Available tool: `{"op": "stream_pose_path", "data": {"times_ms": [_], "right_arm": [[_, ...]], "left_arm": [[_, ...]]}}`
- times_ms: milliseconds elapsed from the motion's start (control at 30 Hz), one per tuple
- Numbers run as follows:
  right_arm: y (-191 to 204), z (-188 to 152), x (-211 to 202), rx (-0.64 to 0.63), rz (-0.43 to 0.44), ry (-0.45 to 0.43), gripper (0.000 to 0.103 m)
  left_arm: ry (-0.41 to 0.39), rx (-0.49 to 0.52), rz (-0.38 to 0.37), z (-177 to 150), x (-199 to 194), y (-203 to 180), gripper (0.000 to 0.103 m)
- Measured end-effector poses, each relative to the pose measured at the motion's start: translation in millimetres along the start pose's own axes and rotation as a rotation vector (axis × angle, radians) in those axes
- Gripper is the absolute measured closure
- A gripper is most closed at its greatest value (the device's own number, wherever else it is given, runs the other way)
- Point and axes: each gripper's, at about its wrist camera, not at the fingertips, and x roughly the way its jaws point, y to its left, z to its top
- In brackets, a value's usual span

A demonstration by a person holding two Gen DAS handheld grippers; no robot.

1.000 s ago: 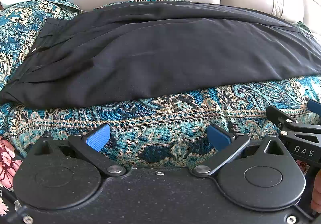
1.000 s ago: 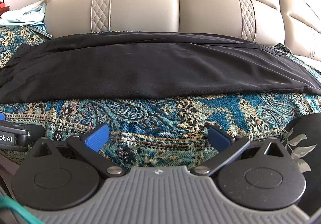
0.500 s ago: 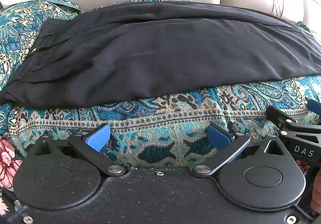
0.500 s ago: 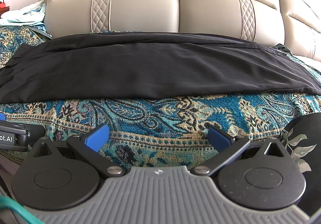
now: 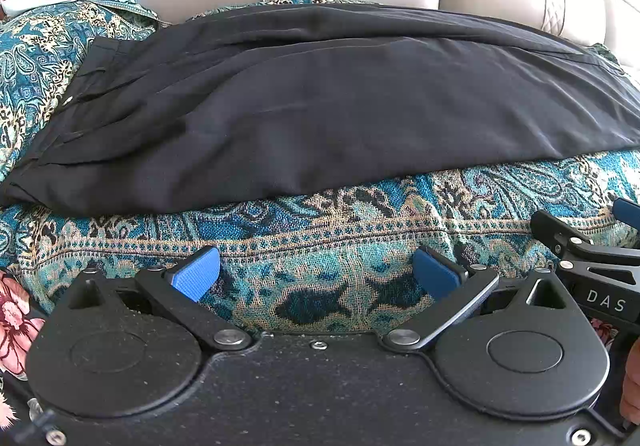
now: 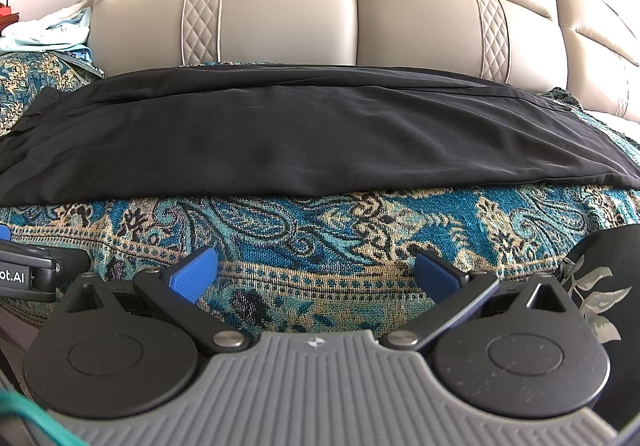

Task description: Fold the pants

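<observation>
The left gripper [image 5: 316, 272] is held wide open with nothing between its blue pads, short of the black pants [image 5: 320, 102], which are laid lengthwise across the paisley cover [image 5: 340, 230], waistband at the left. The right gripper [image 6: 316, 272] is likewise spread wide and empty, its pads clear of the pants' near edge.
</observation>
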Motion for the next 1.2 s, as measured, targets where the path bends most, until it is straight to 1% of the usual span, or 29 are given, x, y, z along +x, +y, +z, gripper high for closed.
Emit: {"op": "stream_pose_path", "data": {"times_ms": [233,333,367,467,533,600,700,767,900,967,1000,1100,1200], "right_arm": [[1,1,1,0.001,-0.006,0.011,0.0],[1,4,2,0.01,-0.013,0.018,0.0],[3,9,8,0.009,-0.011,0.025,0.0],[-4,22,9,0.017,0.002,0.074,0.0],[-9,29,12,0.036,-0.003,0.063,0.0],[-23,39,17,0.073,-0.012,0.057,0.0],[-64,56,28,0.208,-0.009,0.068,0.0],[-94,67,34,0.296,-0.042,0.072,0.0],[-163,83,43,0.431,-0.182,0.066,0.004],[-200,86,45,0.5,-0.257,0.056,0.005],[-219,88,46,0.533,-0.29,0.045,0.006],[-265,83,45,0.633,-0.349,0.01,0.009],[-308,76,48,0.732,-0.399,-0.032,0.013]], "left_arm": [[0.004,0.002,0.001,0,0,0,0.0],[0.032,-0.007,-0.011,5,1,4,0.0],[0.042,-0.017,-0.008,7,1,7,0.0],[0.044,-0.059,0.015,26,5,27,0.0],[0.008,-0.117,0.022,35,1,46,0.0],[-0.035,-0.199,0.024,45,-4,71,0.003],[-0.056,-0.284,0.038,57,-10,104,0.011],[-0.055,-0.322,0.089,62,-8,125,0.022],[-0.051,-0.392,0.184,54,-6,160,0.031],[-0.043,-0.445,0.218,48,-4,175,0.038],[-0.039,-0.473,0.233,45,-4,183,0.039],[-0.031,-0.556,0.256,37,-1,199,0.041],[-0.066,-0.621,0.259,31,2,211,0.041]]}}
